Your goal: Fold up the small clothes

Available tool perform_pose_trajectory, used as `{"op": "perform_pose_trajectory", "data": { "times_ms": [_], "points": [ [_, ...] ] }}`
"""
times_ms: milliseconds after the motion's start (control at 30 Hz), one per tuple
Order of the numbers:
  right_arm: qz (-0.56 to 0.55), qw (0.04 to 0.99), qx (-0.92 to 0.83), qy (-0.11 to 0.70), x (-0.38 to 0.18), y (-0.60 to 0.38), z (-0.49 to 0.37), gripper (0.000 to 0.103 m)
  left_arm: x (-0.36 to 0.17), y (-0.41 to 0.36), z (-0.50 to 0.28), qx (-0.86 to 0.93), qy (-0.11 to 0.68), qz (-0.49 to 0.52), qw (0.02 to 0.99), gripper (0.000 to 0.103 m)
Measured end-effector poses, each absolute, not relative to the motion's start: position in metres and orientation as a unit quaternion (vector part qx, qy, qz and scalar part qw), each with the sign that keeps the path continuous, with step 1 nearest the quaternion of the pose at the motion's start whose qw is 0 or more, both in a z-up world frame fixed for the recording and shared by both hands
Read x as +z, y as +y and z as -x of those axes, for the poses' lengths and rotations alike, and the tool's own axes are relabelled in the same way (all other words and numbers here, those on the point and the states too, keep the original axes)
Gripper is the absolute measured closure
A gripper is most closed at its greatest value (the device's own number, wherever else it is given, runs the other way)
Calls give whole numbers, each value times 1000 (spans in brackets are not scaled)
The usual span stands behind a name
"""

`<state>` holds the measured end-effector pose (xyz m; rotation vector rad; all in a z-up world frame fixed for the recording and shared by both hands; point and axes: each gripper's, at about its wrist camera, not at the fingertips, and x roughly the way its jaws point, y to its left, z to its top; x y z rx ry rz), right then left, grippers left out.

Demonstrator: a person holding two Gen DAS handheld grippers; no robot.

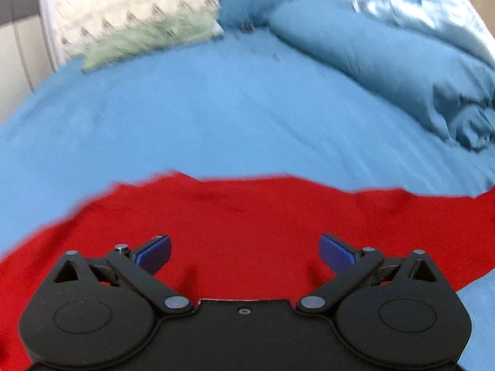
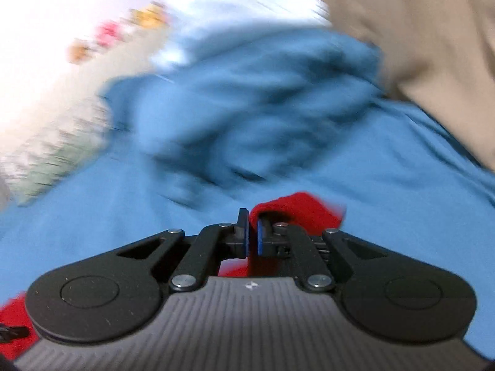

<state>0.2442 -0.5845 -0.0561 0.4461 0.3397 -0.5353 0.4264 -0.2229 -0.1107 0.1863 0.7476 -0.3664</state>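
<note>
A red garment (image 1: 241, 216) lies spread on the blue bed sheet (image 1: 201, 117) in the left wrist view. My left gripper (image 1: 244, 252) is open and empty, its blue pads hovering just over the red cloth. In the right wrist view, my right gripper (image 2: 252, 232) is shut on a fold of the red garment (image 2: 297, 210), which bunches up past the fingertips. More red cloth shows under the gripper at the lower left (image 2: 12, 312). The right view is blurred by motion.
A rumpled blue duvet (image 1: 386, 61) lies at the back right of the bed, with a pale satin pillow (image 1: 427, 9) behind it. A pale patterned pillow (image 1: 139, 27) sits at the back left. Beige fabric (image 2: 402, 31) fills the right view's upper right.
</note>
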Motion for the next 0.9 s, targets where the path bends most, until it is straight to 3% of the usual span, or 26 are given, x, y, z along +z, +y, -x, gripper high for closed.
{"op": "perform_pose_trajectory", "data": {
  "times_ms": [167,300,533,733,833,900],
  "points": [
    [-196,966,-115,124,15,-483,-295,83,-73,-142,-421,-133,317,-79,936,0],
    [-178,976,9,128,29,-380,-342,83,-65,-78,-424,-93,317,-56,942,0],
    [-107,955,135,241,-59,-203,-401,83,-96,-11,-425,-54,360,-35,931,0],
    [-29,946,151,287,-120,-140,-392,82,-119,-2,-424,-60,370,-32,926,0],
    [7,947,158,280,-126,-135,-381,65,-117,-4,-423,-79,369,-26,926,0],
    [32,948,166,270,-123,-132,-372,22,-114,-10,-420,-97,364,-31,926,0]
  ]
}}
